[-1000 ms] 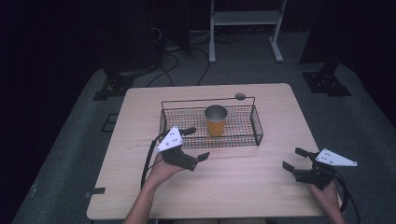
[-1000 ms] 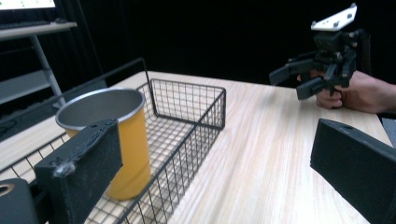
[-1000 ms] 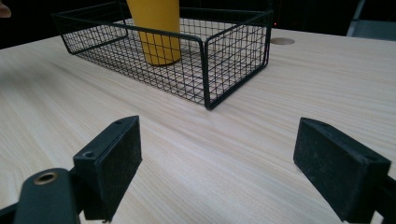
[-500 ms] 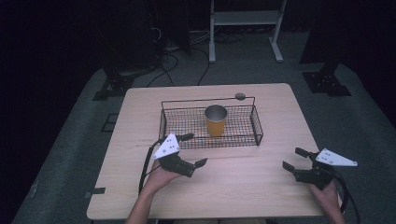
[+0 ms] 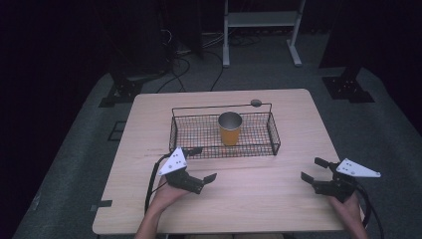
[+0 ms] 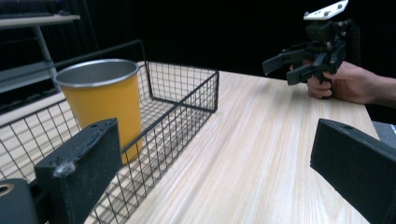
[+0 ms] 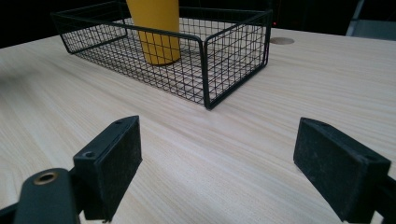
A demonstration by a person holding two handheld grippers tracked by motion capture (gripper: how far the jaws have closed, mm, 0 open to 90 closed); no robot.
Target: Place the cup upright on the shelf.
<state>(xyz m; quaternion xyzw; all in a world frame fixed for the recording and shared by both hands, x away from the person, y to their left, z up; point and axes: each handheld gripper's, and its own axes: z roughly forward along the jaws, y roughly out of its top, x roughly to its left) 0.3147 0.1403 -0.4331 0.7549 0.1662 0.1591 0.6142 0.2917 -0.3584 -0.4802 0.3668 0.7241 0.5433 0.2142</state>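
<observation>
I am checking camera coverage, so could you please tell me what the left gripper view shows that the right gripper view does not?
Left gripper view alone: the metal rim and silvery inside of the yellow cup, and farther off the right gripper, jaws apart, held in a hand over the table.

Right gripper view alone: the small round grey disc on the tabletop beyond the wire basket, and the cup's foot standing on the basket floor.

Both: the cup upright inside the basket, the pale wood table, and each camera's own black jaws wide open and empty.

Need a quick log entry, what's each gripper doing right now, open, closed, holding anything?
Left gripper: open, holding nothing, beside the wire basket.
Right gripper: open, holding nothing, above the table.
</observation>
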